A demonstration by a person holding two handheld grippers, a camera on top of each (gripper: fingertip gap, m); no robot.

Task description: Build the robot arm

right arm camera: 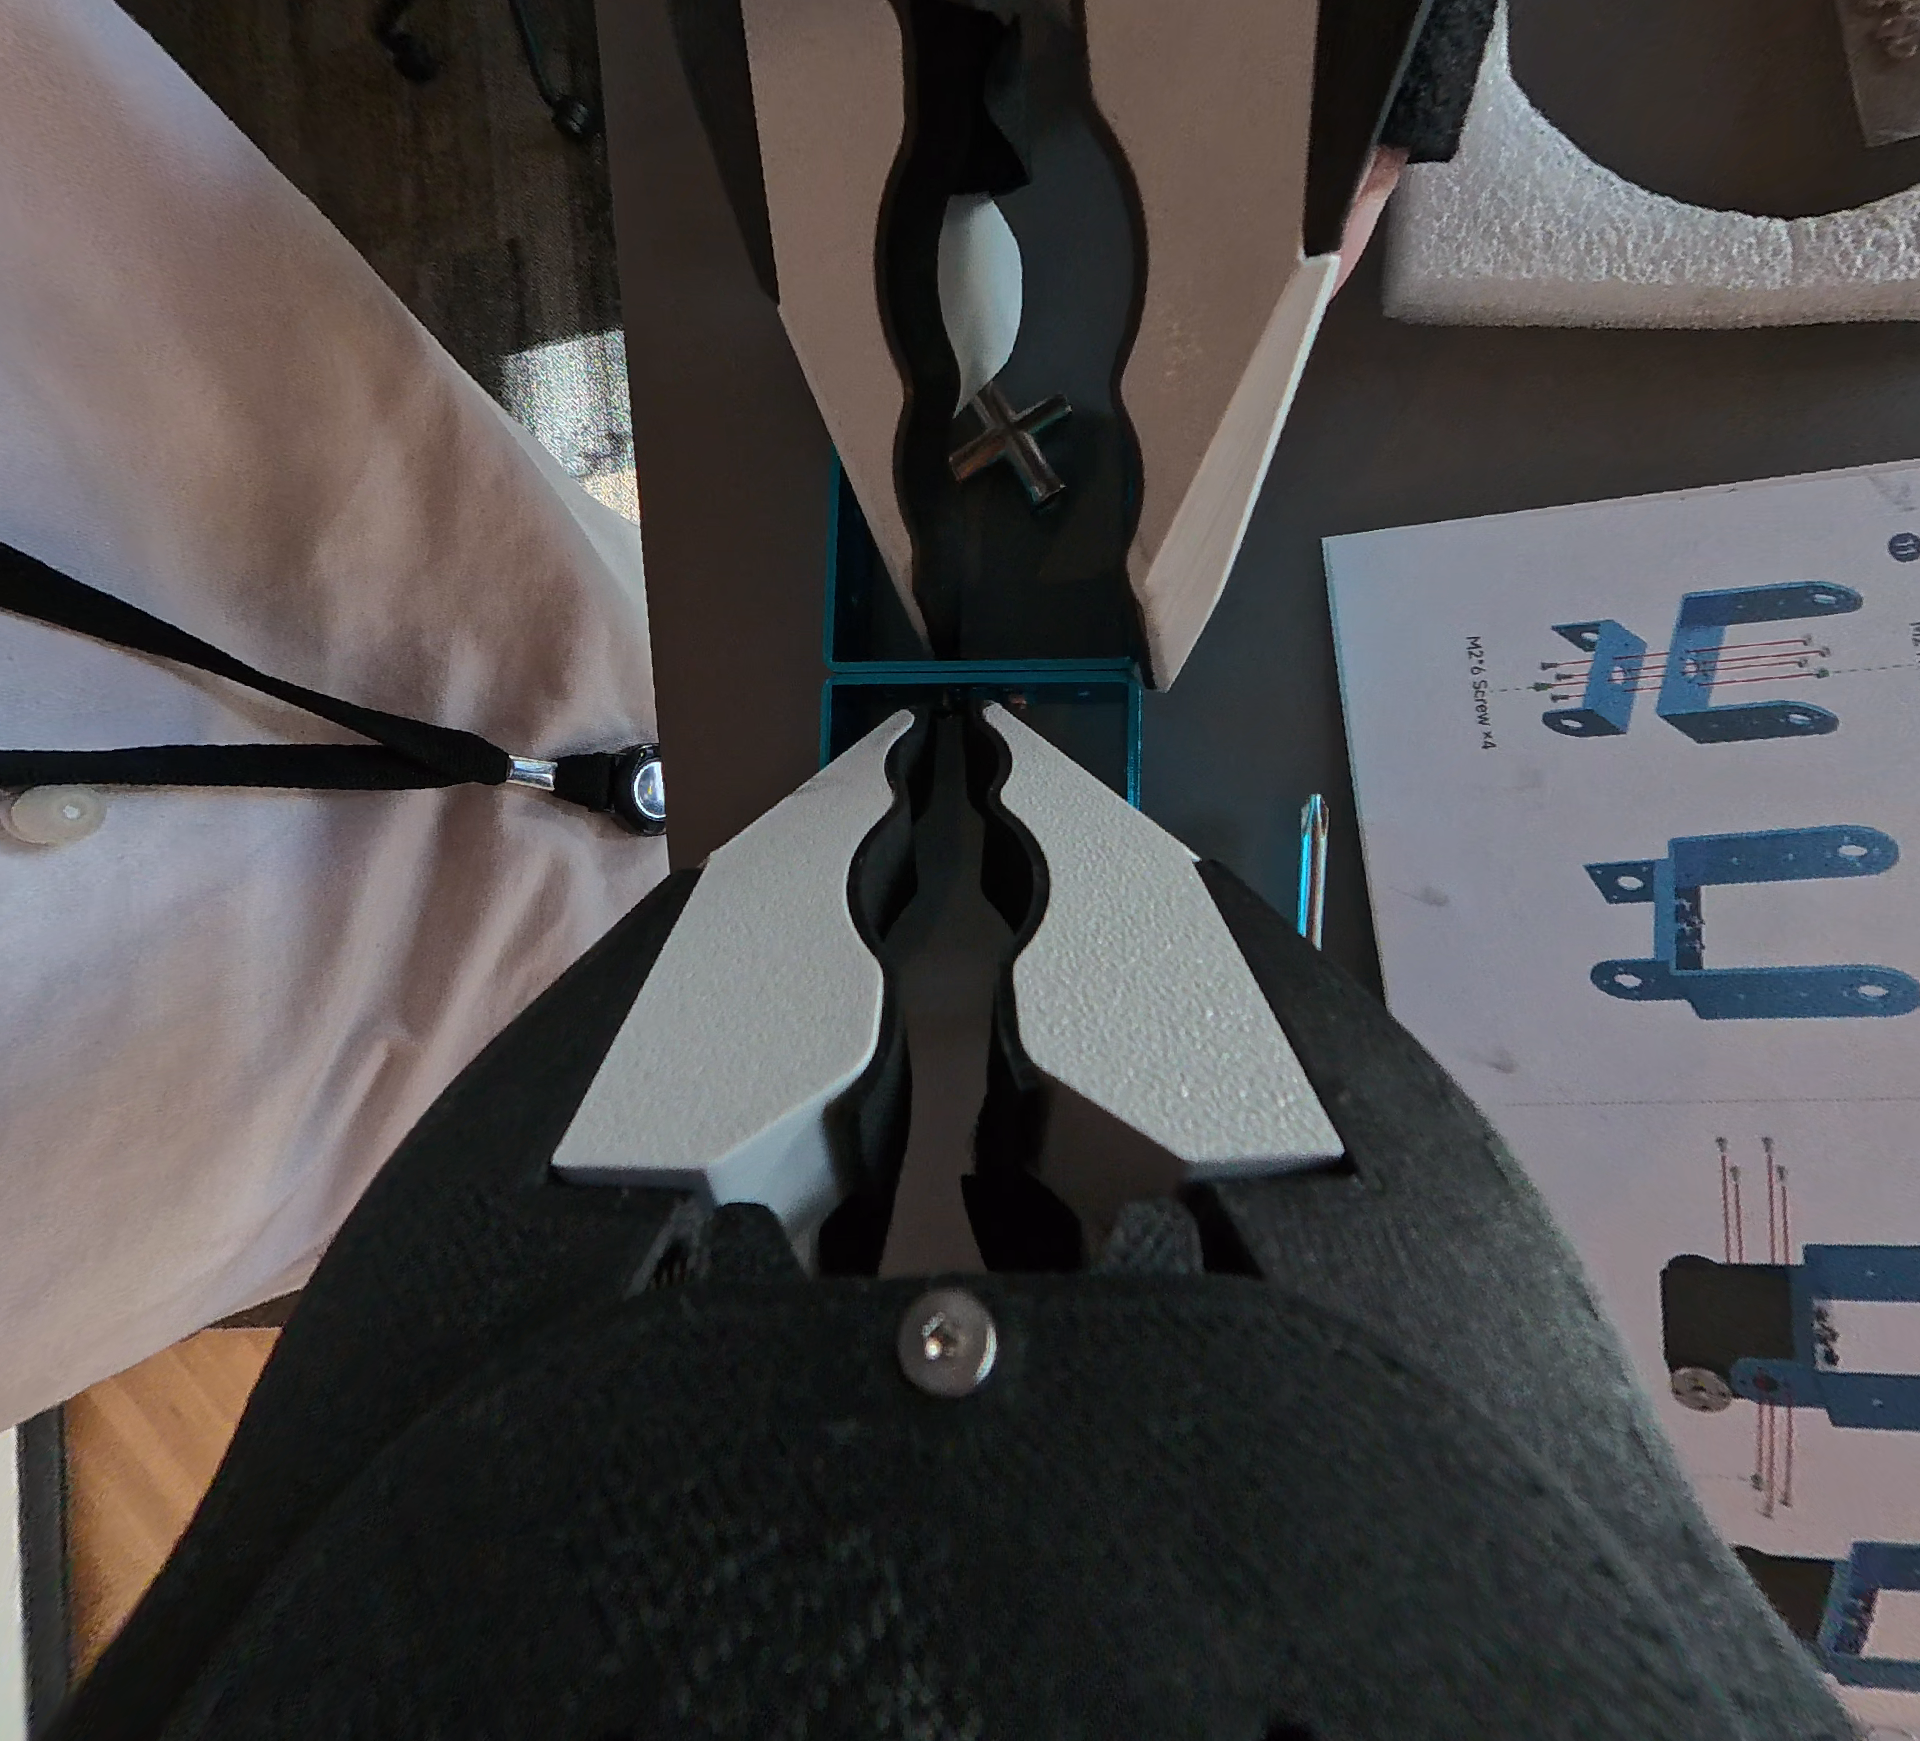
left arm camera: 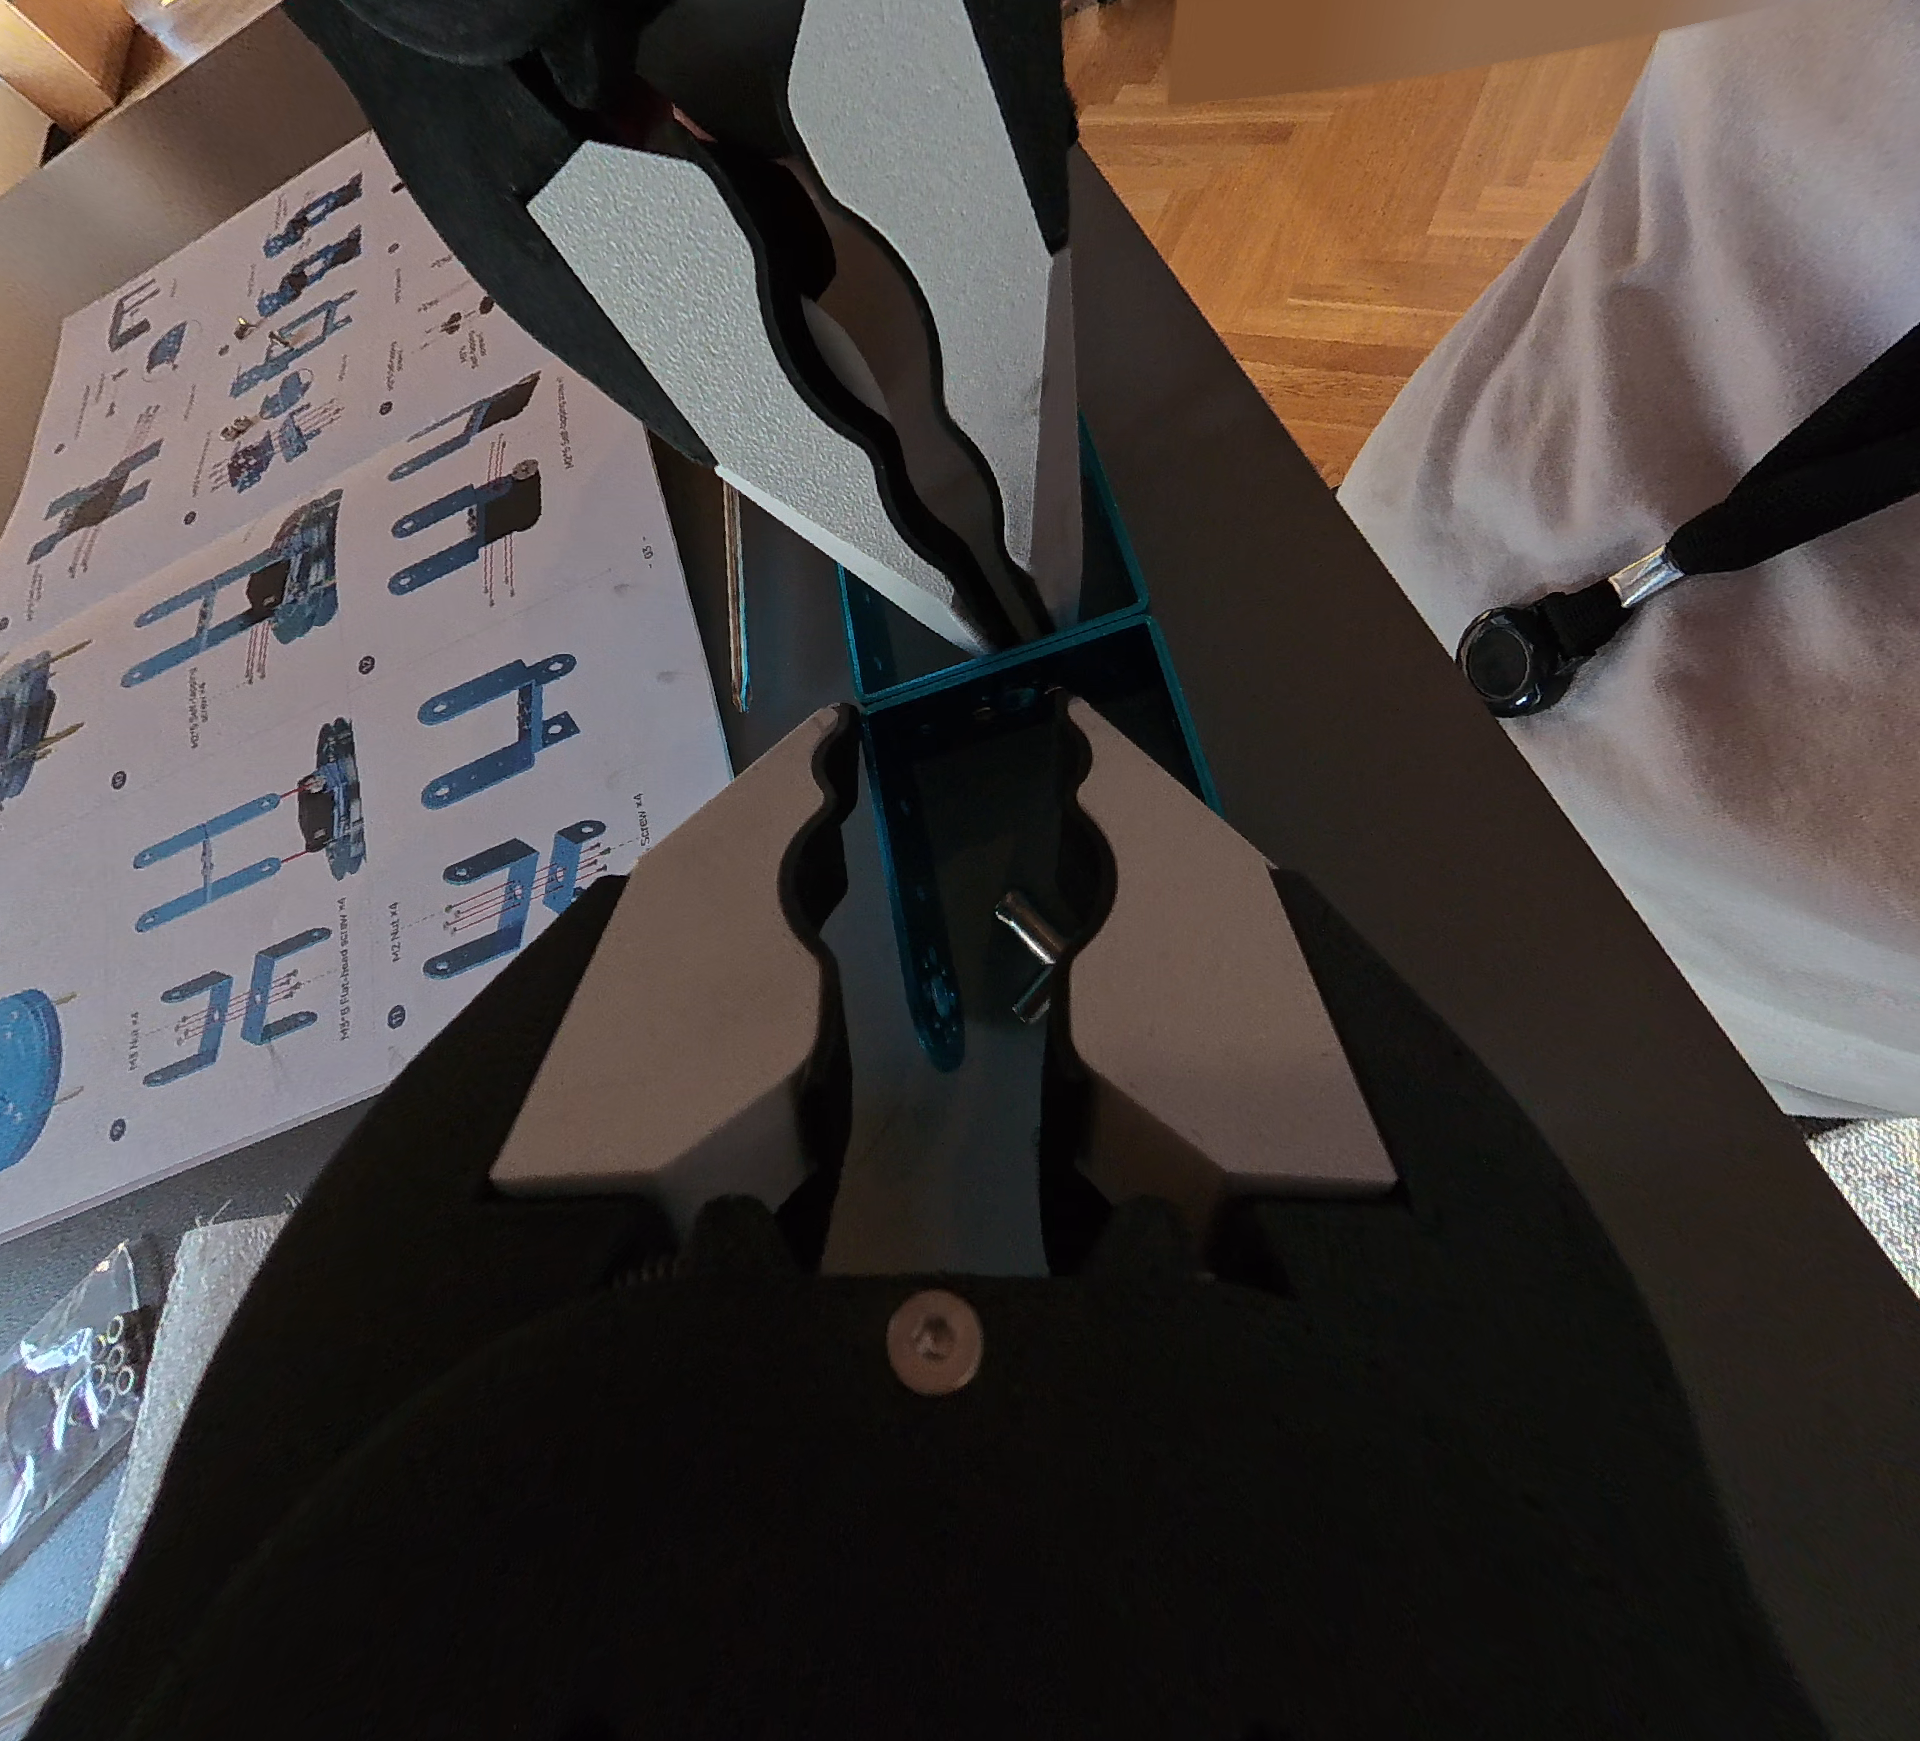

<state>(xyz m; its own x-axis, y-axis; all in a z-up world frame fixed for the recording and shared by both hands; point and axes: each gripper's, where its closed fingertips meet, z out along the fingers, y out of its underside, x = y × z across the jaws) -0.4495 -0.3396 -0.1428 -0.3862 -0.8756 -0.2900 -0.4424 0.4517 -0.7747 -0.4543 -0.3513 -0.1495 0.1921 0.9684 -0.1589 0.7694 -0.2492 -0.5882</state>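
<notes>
**Two blue U-brackets set back to back near the worktop's (left arm camera: 1299, 652) edge, a hand-held gripper at each.**
The left hand-held gripper (left arm camera: 951, 720) is open, its jaws straddling one side wall of the first blue U-bracket (left arm camera: 1039, 668), with a cross-shaped metal wrench (right arm camera: 1008, 444) lying between them. The right hand-held gripper (right arm camera: 951, 715) is pinched almost closed at the back wall of the second blue U-bracket (right arm camera: 1130, 746); whether it holds anything is hidden. An instruction sheet (left arm camera: 364, 652) lies beside them.
</notes>
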